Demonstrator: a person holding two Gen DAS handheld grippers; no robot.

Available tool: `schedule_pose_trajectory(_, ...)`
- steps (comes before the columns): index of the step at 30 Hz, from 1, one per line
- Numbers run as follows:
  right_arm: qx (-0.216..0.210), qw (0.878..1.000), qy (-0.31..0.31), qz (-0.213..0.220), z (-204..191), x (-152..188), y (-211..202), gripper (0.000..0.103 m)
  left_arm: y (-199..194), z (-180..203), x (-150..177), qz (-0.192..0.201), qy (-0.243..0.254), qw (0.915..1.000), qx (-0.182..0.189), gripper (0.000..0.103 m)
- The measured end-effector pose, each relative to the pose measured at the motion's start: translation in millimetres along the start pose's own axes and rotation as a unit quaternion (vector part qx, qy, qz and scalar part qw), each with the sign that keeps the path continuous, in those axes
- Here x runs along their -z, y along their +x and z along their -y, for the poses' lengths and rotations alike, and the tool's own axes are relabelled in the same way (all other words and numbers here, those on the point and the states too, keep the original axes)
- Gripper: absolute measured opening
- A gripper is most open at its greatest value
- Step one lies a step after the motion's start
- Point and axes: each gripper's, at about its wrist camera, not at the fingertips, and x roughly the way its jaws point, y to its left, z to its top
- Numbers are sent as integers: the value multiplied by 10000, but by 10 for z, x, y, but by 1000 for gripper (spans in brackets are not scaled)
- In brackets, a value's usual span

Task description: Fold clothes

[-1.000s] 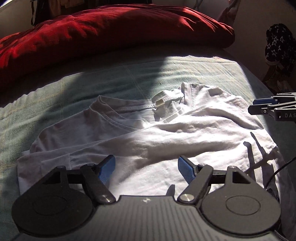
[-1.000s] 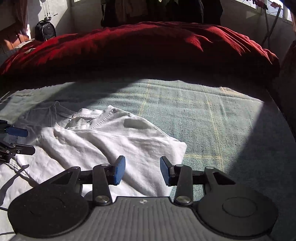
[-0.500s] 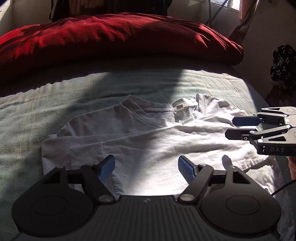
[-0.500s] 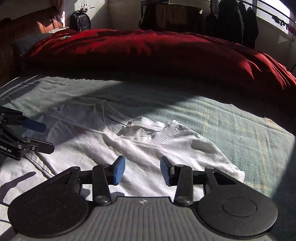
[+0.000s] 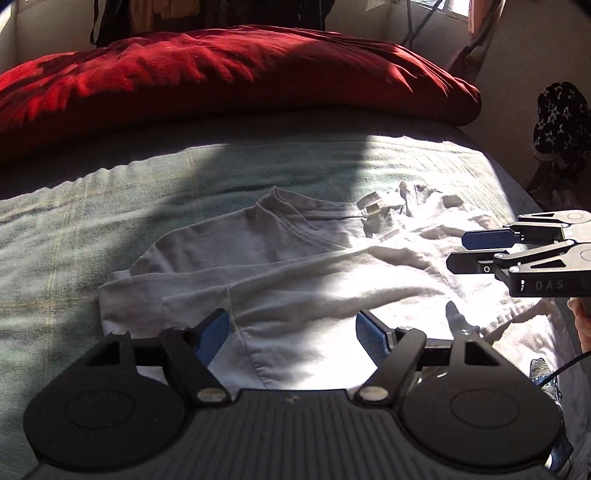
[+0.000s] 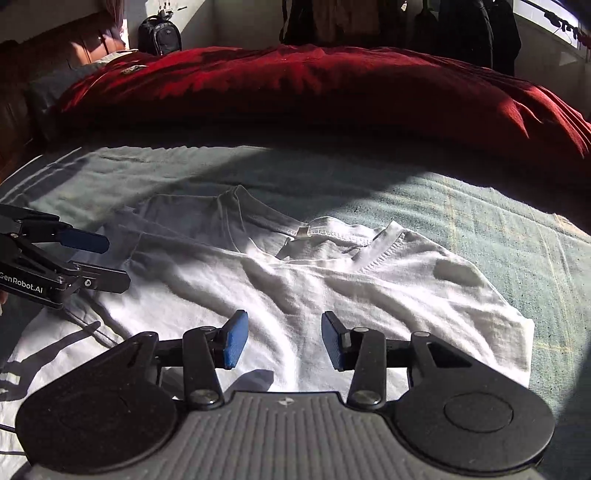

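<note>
A white T-shirt (image 5: 314, 273) lies rumpled and spread on the bed, its collar and label (image 5: 373, 210) toward the far side. My left gripper (image 5: 291, 325) hovers open above the shirt's left part, near a sleeve seam, with nothing between its blue pads. In the right wrist view the same shirt (image 6: 314, 288) fills the middle, and my right gripper (image 6: 283, 325) hangs open over its lower middle, holding nothing. Each gripper shows in the other's view: the right gripper (image 5: 458, 251) at the right edge, the left gripper (image 6: 110, 260) at the left edge.
A grey-green blanket (image 5: 74, 221) covers the bed. A bulky red duvet (image 6: 332, 85) lies across its far side. Dark star-patterned cloth (image 5: 561, 122) sits off the bed's right edge. A backpack (image 6: 159, 33) and hanging clothes (image 6: 476, 29) stand by the far wall.
My right gripper has swung left, from the shirt's right corner to over its middle. The left gripper drew back a little, so more shirt shows. Both have held still lately.
</note>
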Motion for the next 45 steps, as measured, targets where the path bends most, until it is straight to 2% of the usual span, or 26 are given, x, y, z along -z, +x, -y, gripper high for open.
schedule_pose_trajectory(3, 471, 9982, 383, 12, 231, -135, 117, 49, 152, -9, 54, -191, -78, 9998, 51, 76)
schedule_pose_trajectory(6, 596, 9944, 861, -131, 461, -45, 270, 53, 159, -80, 180, -153, -43, 9998, 118, 76)
schedule_pose_trajectory(10, 464, 9924, 1135, -103, 638, -15, 403, 60, 59, -110, 132, -225, -18, 9997, -113, 76)
schedule_pose_trajectory(14, 186, 9870, 1594, -47, 721, -64, 144, 60, -76, -132, 56, -64, -42, 9998, -160, 76)
schedule_pose_trajectory(15, 150, 9866, 1623, -14, 710, -42, 33, 64, -111, -124, 40, -35, -63, 9999, -139, 76)
schedule_pose_trajectory(17, 140, 9874, 1576, -12, 657, 49, -192, 69, -161, -81, 34, -17, -108, 9999, -119, 76)
schedule_pose_trajectory(20, -9, 9887, 1481, -227, 606, 273, -417, 70, -255, 81, 95, -36, 7, 9997, -237, 76)
schedule_pose_trajectory(24, -283, 9911, 1185, -531, 518, 557, -581, 70, -432, 394, 341, -160, 25, 9990, -412, 76)
schedule_pose_trajectory(29, -630, 9928, 693, -742, 435, 871, -672, 70, -520, 788, 915, -744, -16, 9926, -959, 76)
schedule_pose_trajectory(35, -828, 9931, -223, -802, 413, 1302, -925, 71, -860, 1102, 1654, -1138, -247, 9834, -1394, 78)
schedule_pose_trajectory(38, -756, 9918, -677, -782, 385, 1538, -1063, 77, -1013, 1158, 1869, -1148, -278, 9831, -1398, 84)
schedule_pose_trajectory(42, -600, 9911, -878, -797, 291, 1786, -1117, 103, -1082, 1096, 1983, -997, 1, 9887, -1115, 86)
schedule_pose_trajectory(45, -439, 9933, -827, -683, 253, 1888, -1123, 103, -1105, 1044, 2032, -882, 150, 9924, -850, 89)
